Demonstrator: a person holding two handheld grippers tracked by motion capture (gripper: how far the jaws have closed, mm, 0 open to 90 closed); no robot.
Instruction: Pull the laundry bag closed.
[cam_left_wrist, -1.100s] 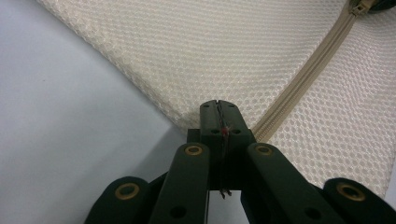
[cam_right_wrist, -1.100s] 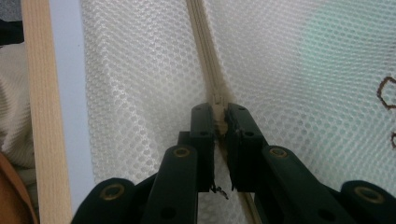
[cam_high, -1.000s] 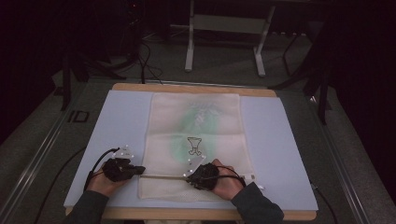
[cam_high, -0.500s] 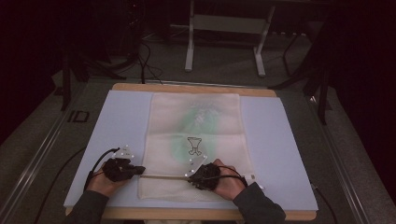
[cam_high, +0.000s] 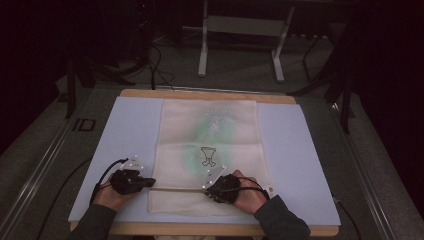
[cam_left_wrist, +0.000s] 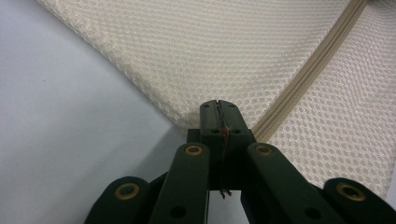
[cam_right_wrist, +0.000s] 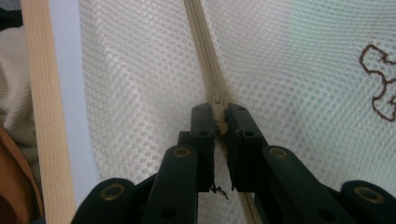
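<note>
**Mesh bag, zipper step: both grippers engaged at the near edge**

Bag (cam_high: 209, 155) lies flat on the mat (cam_high: 305, 165), near end toward the person, zipper (cam_high: 175, 189) running across that end. A green item and a small brown figure (cam_high: 207, 156) show through the mesh.

Left gripper (cam_left_wrist: 218, 111): jaws fully together, pinching the bag's edge at the left end of the zipper. Right gripper (cam_right_wrist: 219, 122): jaws closed on the zipper pull (cam_right_wrist: 220, 122), a narrow gap between them taken up by the pull. In the high view it sits mid-way along the zipper line.

Risks (judgement):
- The pull is small and smooth; a sideways tug rather than one along the track could slip it out of the right jaws.
- The left hold covers only a thin bit of edge. If it gives, the bag will slide with the right hand and the slider will not travel.
- Loose mesh beside the teeth could catch in the slider.

Compared with 1.0 s and 0.5 s ago: no visible change in either hand's position or the bag's lie.
</note>
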